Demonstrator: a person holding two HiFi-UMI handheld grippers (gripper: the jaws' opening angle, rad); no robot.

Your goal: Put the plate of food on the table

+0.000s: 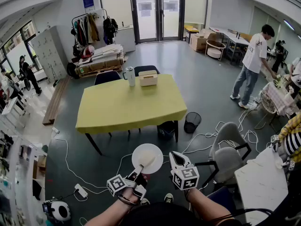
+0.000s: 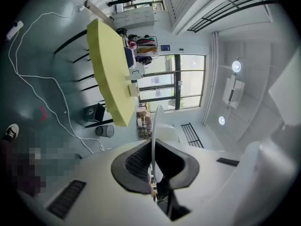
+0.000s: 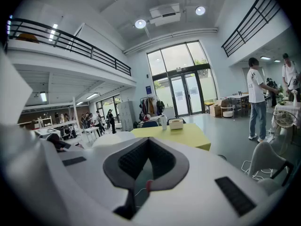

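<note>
Grey-floored hall — the yellow table [image 1: 127, 108] stands straight ahead, well beyond the white plate [image 1: 149, 155], whose near rim the left gripper [image 1: 139, 171] pinches; right gripper [image 1: 173, 156] alongside — jaws together, empty.

White round plate [image 1: 153, 150], pale food [image 1: 146, 162], short of yellow table [image 1: 127, 105]

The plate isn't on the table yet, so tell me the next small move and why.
Probably walk forward, keeping the plate level, toward the yellow table. The left gripper is shut on the plate's rim, but the plate hangs over the floor, short of the table's near edge.
</note>
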